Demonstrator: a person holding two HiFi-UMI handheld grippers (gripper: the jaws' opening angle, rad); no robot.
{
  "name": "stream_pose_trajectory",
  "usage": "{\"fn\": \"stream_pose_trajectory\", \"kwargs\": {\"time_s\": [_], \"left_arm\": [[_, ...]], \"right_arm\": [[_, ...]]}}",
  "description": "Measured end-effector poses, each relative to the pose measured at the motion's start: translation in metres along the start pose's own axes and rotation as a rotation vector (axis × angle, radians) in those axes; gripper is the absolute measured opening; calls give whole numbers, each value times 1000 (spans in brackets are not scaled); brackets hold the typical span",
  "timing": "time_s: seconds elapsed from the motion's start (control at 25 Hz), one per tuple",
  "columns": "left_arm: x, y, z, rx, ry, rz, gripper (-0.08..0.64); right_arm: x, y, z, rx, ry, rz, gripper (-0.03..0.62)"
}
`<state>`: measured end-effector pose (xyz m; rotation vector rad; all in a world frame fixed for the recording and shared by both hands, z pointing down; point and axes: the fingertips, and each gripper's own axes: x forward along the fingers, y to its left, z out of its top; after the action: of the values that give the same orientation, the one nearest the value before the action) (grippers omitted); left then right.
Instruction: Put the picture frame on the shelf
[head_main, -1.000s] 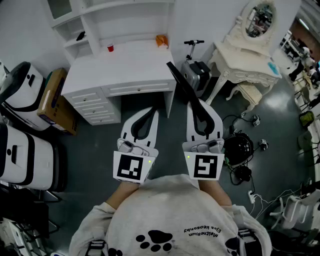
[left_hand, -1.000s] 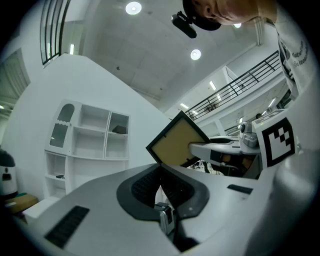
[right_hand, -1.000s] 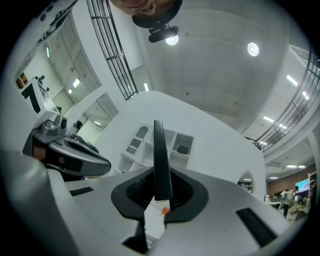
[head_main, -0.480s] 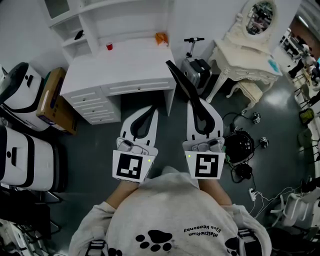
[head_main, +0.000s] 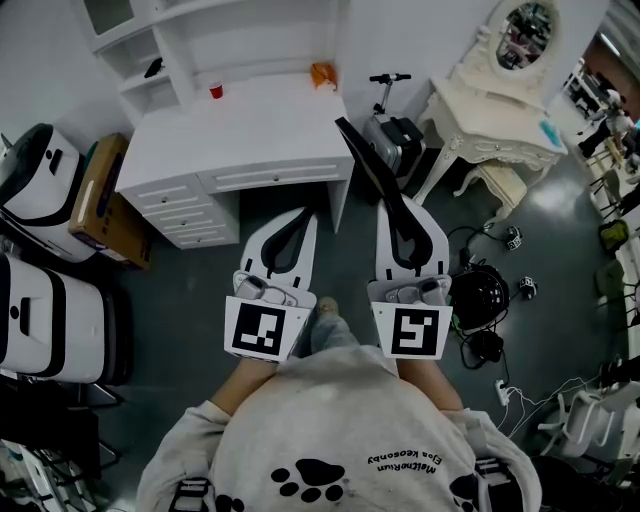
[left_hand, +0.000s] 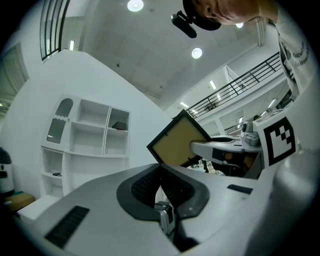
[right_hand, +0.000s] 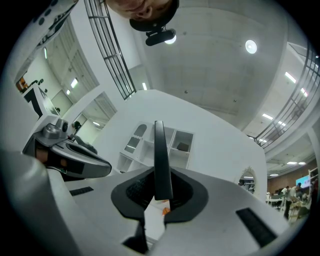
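Close in front of the person's grey sweatshirt (head_main: 340, 430), two grippers are held side by side, pointing away from the body and tipped a little upward. On the left gripper (head_main: 303, 222) the jaws are together with nothing between them. Just beside it, the right gripper (right_hand: 159, 175) has its jaws clamped on one edge of the picture frame (head_main: 366, 165). The frame sticks out past those jaws into the air, black-rimmed, with its tan panel turned toward the left jaws. From overhead its far end lines up with the right front corner of the white counter (head_main: 250, 140), which stands beyond both pairs of jaws with drawers (head_main: 185, 205) on its left side. Toward the back of the counter sit a red cup (head_main: 216, 90) and a small orange thing (head_main: 322, 76). Behind them rises the white shelf (left_hand: 90, 132), with open compartments and a small dark thing (head_main: 152, 68) in one of them. Out to the left of the left jaws, a cardboard box (head_main: 100, 200) leans at the counter's side. Off to the right of the right jaws are a dark case (head_main: 395, 145), a scooter handlebar (head_main: 388, 80), and farther off a cream dressing table (head_main: 480, 120) with an oval mirror (head_main: 528, 35).
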<state>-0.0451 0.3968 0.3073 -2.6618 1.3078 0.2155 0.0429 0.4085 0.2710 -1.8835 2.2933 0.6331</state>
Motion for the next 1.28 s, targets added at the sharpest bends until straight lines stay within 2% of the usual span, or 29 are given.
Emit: {"fn": "stream_pose_trajectory", "kwargs": {"time_s": [0.44,0.88,1.28], "left_arm": [[94,56,-25,-21,-2,35,18],[184,104,-41,0,6,93,18],[247,129,-62,6,8,122,18]], "right_arm": [[97,-34,-50,14,10,27,61],[193,-69,-91,46,-7,84,60],[254,-97,-128,63,-13,115,60]]}}
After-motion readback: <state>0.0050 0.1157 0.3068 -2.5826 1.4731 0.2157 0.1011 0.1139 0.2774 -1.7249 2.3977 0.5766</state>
